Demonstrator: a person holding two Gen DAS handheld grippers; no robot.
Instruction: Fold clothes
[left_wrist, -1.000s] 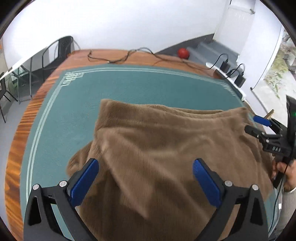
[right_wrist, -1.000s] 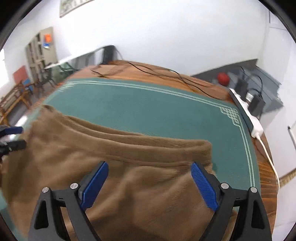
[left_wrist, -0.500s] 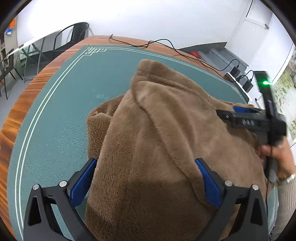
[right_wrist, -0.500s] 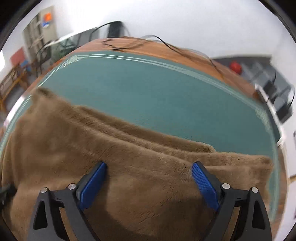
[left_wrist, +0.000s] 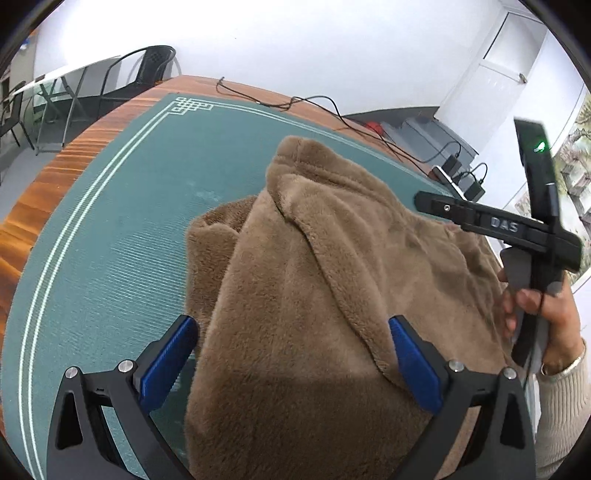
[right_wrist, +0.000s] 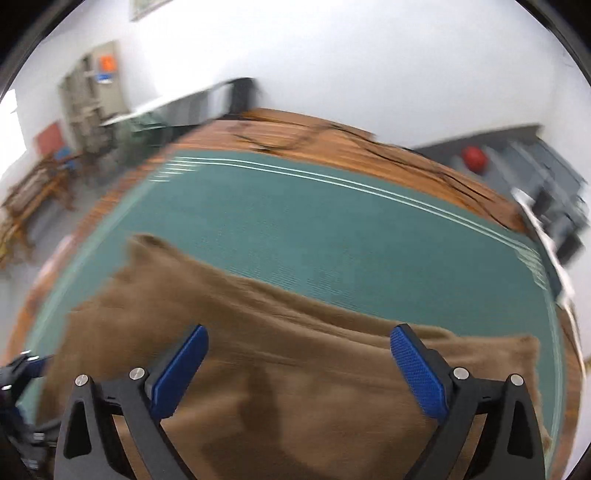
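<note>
A wooden table (left_wrist: 44, 192) carries a green mat (left_wrist: 122, 236) with white border lines. A brown fleece garment (left_wrist: 314, 295) lies bunched on the mat, lower centre. Black cables (left_wrist: 317, 105) trail along the table's far edge.

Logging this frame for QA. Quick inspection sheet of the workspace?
Surface: green mat on a wooden table.
Job's things: brown fleece garment, bunched and partly folded over itself on the mat.
Clutter: nothing seen on the mat.
Grippers: left gripper and right gripper both have jaws wide apart above the garment, gripping nothing.
Cables: black cable along the table's far edge; power strip with plugged adapters at the right.
Surroundings: white walls, black chair, red ball.
</note>
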